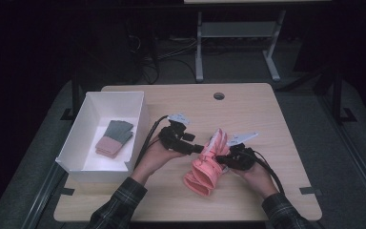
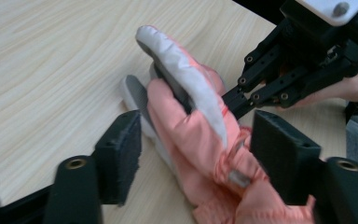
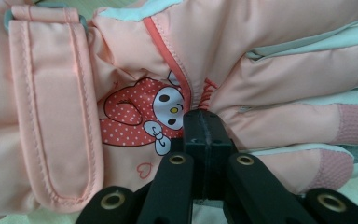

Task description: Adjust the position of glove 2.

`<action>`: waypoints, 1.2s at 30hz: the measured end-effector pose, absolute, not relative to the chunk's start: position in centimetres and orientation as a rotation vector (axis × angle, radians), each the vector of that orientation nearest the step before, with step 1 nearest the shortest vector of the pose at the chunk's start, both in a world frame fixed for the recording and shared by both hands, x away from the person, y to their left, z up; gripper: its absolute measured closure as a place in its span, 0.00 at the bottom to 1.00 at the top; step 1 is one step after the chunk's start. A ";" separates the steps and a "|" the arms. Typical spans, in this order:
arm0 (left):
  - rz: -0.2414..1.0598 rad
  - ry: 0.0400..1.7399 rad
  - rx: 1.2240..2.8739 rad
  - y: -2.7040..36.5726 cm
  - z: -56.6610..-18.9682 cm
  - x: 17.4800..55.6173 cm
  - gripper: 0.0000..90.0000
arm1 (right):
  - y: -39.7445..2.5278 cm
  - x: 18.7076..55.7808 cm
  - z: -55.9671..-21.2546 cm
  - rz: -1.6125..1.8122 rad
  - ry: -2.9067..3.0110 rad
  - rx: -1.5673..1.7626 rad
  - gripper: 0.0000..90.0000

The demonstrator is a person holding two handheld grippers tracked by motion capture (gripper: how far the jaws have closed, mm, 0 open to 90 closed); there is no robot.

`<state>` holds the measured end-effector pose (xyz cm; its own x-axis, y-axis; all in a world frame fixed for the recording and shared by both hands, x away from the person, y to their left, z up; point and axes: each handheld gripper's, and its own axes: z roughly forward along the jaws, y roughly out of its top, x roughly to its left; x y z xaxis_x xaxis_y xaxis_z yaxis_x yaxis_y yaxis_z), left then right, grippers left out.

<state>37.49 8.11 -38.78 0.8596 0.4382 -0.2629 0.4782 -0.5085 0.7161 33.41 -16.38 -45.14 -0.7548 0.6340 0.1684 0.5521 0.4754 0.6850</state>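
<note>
A pink winter glove (image 1: 204, 171) with grey-white fingertips lies in the middle of the wooden table (image 1: 267, 119). My right gripper (image 1: 220, 160) comes at it from the right and is shut on the glove's back beside a cartoon patch (image 3: 165, 114); its jaws (image 3: 204, 128) are pressed together on the fabric. From the left, my left gripper (image 1: 199, 149) stands open astride the glove (image 2: 191, 126), one pad (image 2: 119, 161) on each side of the wrist end. The right gripper (image 2: 235, 100) also shows in the left gripper view, pinching the glove near its fingers.
A white open box (image 1: 83, 114) stands at the table's left and holds a folded grey and pink pair of gloves (image 1: 115, 138). A cable hole (image 1: 218, 96) sits near the far edge. Bare tabletop lies to the right and in front.
</note>
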 end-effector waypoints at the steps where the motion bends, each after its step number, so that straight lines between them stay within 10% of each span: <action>1: -0.084 0.667 2.176 7.7 -39.0 37.7 0.30 | -16.3 33.4 -45.1 1.143 2.604 1.054 1.00; 23: -0.400 0.770 2.268 4.9 -45.6 39.2 0.15 | -16.0 33.1 -45.5 1.118 2.599 1.031 1.00; 36: -0.481 0.739 2.279 4.6 -46.0 39.2 0.32 | -15.9 33.1 -45.6 1.110 2.604 1.021 1.00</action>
